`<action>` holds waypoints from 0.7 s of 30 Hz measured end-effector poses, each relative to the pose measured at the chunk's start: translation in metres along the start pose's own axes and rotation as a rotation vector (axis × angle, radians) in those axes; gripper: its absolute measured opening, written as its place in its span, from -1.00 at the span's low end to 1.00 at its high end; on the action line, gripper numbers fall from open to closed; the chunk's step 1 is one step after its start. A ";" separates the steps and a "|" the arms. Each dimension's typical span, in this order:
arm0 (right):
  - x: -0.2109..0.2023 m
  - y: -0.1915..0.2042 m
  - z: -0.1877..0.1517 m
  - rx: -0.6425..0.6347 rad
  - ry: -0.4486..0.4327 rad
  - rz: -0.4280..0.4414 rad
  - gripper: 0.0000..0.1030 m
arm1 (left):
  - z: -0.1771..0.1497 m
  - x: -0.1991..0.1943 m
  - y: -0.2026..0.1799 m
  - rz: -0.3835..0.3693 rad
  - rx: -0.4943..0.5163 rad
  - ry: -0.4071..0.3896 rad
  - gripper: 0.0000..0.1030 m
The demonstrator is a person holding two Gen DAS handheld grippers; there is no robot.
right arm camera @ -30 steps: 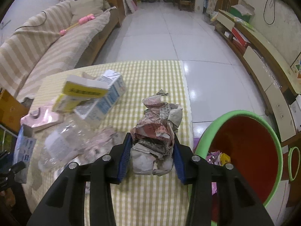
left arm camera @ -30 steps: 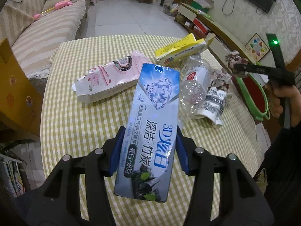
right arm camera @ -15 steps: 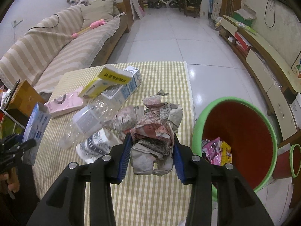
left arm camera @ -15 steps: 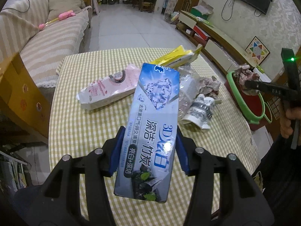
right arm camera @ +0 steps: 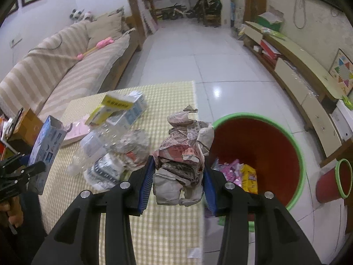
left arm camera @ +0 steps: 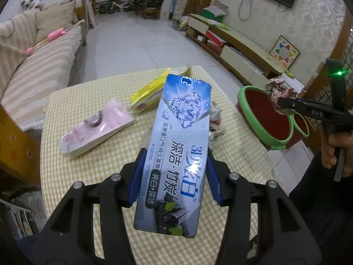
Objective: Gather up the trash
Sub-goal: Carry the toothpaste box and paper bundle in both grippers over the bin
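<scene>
Both hands have lifted and swung toward the bin side of the desk since a second ago, each carrying its load along: more of the red bin with the green rim now shows in the right wrist view than before, and in the left wrist view the desk has dropped farther below the carton. The left gripper is clamped on a blue toothpaste carton, its blue pads pressing the long sides, the carton held up off the desk. The right gripper is clenched around a crumpled newspaper wad, which now hangs at the desk edge just beside the bin's rim, not yet over the opening. Sweet wrappers already lie in the bin. Left on the desk are a pink packet, a yellow box, a crushed clear bottle and more crumpled paper. By my reading, the wad goes in first; it needs carrying a little farther over the rim before release, or it may fall to the floor.
</scene>
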State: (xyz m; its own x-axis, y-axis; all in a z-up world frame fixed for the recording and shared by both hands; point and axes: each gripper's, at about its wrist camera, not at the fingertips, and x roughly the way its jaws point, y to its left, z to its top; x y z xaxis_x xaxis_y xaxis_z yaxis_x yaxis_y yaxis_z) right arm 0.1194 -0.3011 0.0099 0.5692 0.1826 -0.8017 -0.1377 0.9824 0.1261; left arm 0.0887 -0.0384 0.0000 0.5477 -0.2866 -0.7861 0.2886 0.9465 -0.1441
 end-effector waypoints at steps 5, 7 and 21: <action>-0.010 -0.037 0.005 0.056 -0.031 -0.041 -0.23 | 0.019 0.010 -0.027 -0.042 0.044 -0.005 -0.06; -0.014 -0.050 0.008 0.076 -0.041 -0.054 -0.23 | 0.027 0.015 -0.037 -0.067 0.054 -0.002 -0.06; -0.003 -0.131 0.007 0.260 -0.036 -0.131 -0.23 | 0.093 0.060 -0.121 -0.241 0.108 0.009 -0.06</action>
State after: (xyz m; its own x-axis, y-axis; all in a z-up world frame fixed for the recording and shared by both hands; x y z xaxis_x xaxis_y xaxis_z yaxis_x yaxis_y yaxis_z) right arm 0.1412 -0.4297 -0.0006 0.5971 0.0499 -0.8006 0.1492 0.9737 0.1720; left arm 0.1598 -0.1840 0.0267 0.4456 -0.5003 -0.7424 0.4927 0.8294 -0.2633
